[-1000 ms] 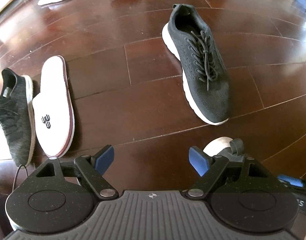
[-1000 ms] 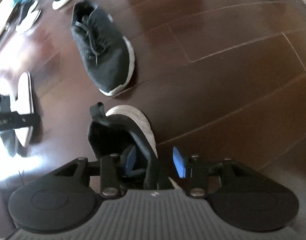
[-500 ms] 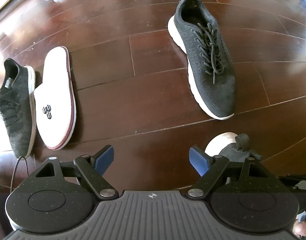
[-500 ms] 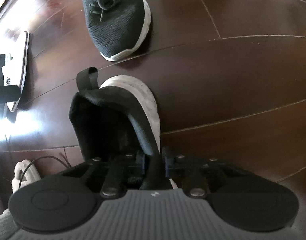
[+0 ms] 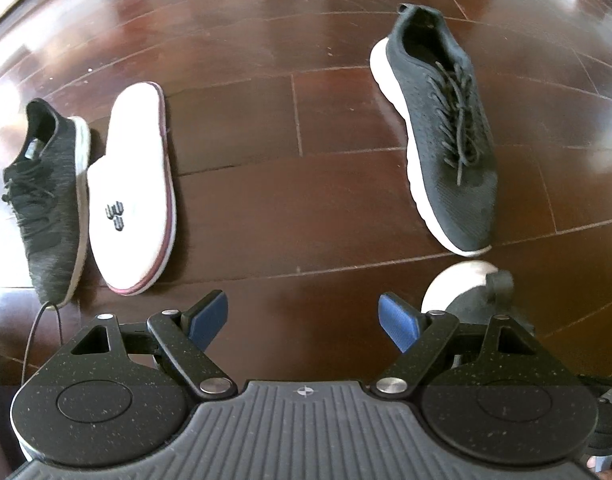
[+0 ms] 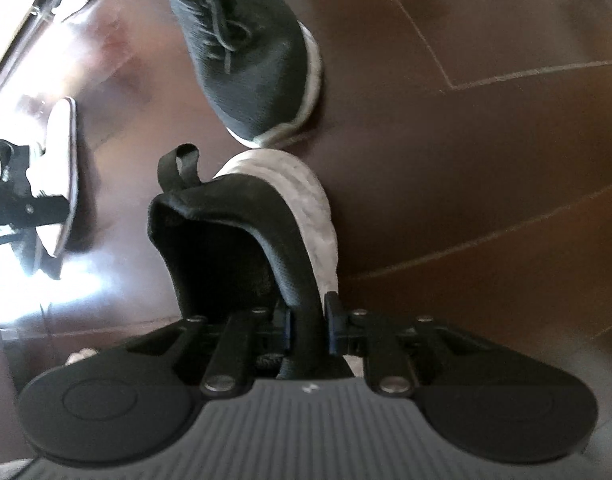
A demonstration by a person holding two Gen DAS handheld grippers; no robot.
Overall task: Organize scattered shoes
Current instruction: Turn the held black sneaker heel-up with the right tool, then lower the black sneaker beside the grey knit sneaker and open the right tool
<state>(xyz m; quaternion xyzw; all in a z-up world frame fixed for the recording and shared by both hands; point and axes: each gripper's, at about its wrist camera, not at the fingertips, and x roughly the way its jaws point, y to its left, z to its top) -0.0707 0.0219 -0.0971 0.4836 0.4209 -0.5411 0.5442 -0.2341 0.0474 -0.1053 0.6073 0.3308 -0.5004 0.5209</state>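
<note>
The right gripper (image 6: 309, 322) has just clamped its fingers on the black sneaker's (image 6: 242, 240) collar (ready to move); left gripper (image 5: 304, 316) stays open, empty.

We read no words; only a dark three-bar emblem on the white slipper (image 5: 130, 192).

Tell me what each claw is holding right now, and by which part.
The right claw grips a black sneaker by its collar wall beside the heel. The left claw is open, holding nothing.
</note>
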